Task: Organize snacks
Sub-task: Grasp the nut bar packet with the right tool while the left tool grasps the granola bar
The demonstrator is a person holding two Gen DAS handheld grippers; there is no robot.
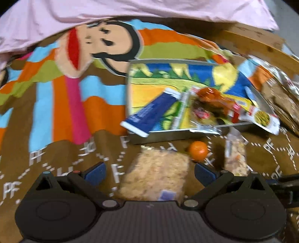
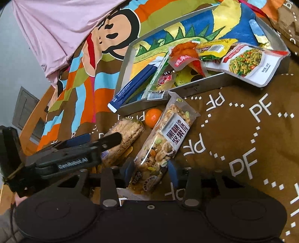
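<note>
A clear nut bar pack (image 2: pixel 162 142) lies on the brown cloth, and my right gripper (image 2: pixel 151 171) is shut on its near end. To its left lies a rice cracker pack (image 2: pixel 123 134) with my left gripper (image 2: pixel 97 139) open around it. In the left wrist view the cracker pack (image 1: pixel 155 175) sits between the spread pads of the left gripper (image 1: pixel 149 173), which do not press it. A small orange (image 1: pixel 198 150) rests just in front of the metal tray (image 1: pixel 158 135). The nut bar (image 1: pixel 235 157) is to the orange's right. The tray (image 2: pixel 196 87) holds several snack packets.
A blue stick pack (image 2: pixel 134 86) hangs over the tray's front left corner. A vegetable pouch (image 2: pixel 246 61) overhangs its right end. A crinkly bag (image 1: pixel 280 89) lies right of the tray. Pink cloth (image 1: pixel 130 11) covers the far side, near a wooden edge (image 1: pixel 252 43). A sleeve (image 2: pixel 7 224) shows at bottom left.
</note>
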